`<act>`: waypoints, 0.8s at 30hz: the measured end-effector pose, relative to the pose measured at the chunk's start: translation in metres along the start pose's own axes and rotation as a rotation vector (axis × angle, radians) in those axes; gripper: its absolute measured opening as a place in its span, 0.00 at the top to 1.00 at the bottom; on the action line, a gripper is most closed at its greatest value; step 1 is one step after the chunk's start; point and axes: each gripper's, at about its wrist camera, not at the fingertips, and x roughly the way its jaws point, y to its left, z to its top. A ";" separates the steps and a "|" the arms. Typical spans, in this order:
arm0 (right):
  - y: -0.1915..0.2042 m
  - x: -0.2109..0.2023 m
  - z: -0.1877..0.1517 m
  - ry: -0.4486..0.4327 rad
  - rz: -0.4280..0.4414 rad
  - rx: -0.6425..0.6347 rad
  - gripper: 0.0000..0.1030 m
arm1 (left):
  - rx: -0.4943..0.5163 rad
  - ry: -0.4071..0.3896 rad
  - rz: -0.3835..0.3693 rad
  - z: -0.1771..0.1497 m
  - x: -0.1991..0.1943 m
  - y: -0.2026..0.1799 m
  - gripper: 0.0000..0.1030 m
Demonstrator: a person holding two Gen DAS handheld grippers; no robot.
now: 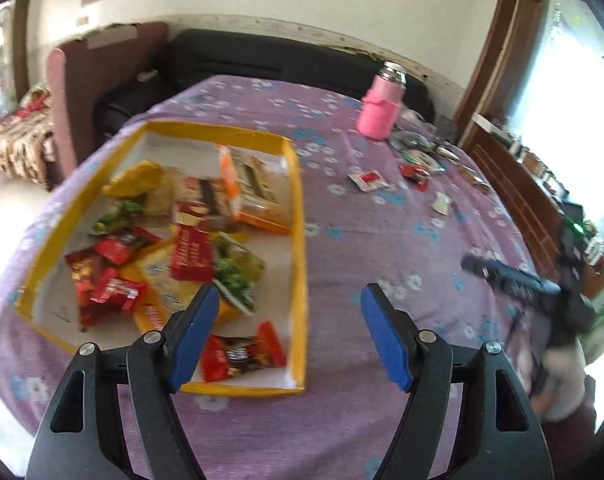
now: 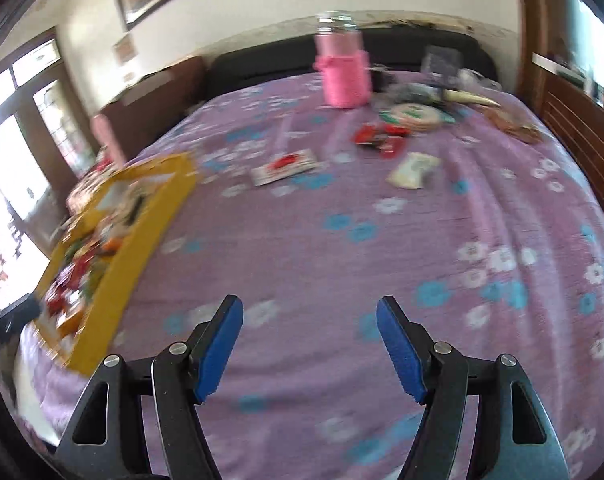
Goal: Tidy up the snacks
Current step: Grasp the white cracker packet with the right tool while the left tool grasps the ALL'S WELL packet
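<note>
The left gripper (image 1: 289, 304) hangs with its blue fingers (image 1: 195, 332) spread apart and nothing between them, above the purple flowered cloth (image 1: 342, 420) covering the tabletop. Just beyond and under its left finger lies the near corner of a yellow tray (image 1: 299, 240), and a red and brown snack packet (image 1: 241, 352) sits in that corner right beside the finger. Further into the tray, ahead and to the left of the fingers, is a loose heap of snacks: red wrappers (image 1: 109, 284), a green and white packet (image 1: 233, 280), a yellow bag (image 1: 135, 180) and an orange box (image 1: 249, 188) at the far end.

The right gripper (image 2: 310, 324) also has its fingers (image 2: 219, 348) wide apart and empty over bare cloth; in the left wrist view it shows, blurred, off to the right (image 1: 514, 280). The tray stands to the left of these fingers. Well ahead of them, still on the cloth, lie three loose snacks: a red and white sachet (image 2: 285, 166), a pale packet (image 2: 414, 170) to its right, and a cluster of red wrappers (image 2: 382, 138) a little further. Behind those sit a round green and white packet (image 2: 414, 114) and a pink flask (image 2: 344, 68) with a metal cap, upright near the far edge
</note>
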 end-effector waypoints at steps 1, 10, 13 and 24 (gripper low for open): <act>-0.014 0.004 0.008 0.002 -0.022 0.025 0.31 | -0.007 0.006 -0.016 0.000 0.000 0.001 0.29; -0.082 0.041 0.076 0.010 -0.092 0.175 0.30 | 0.034 -0.044 -0.075 0.050 -0.012 -0.014 0.29; -0.084 0.068 0.095 0.042 -0.134 0.169 0.36 | 0.084 -0.053 -0.091 0.074 -0.010 -0.028 0.29; -0.084 0.128 0.112 0.045 -0.226 0.220 0.62 | 0.291 0.039 -0.143 0.143 0.090 -0.090 0.29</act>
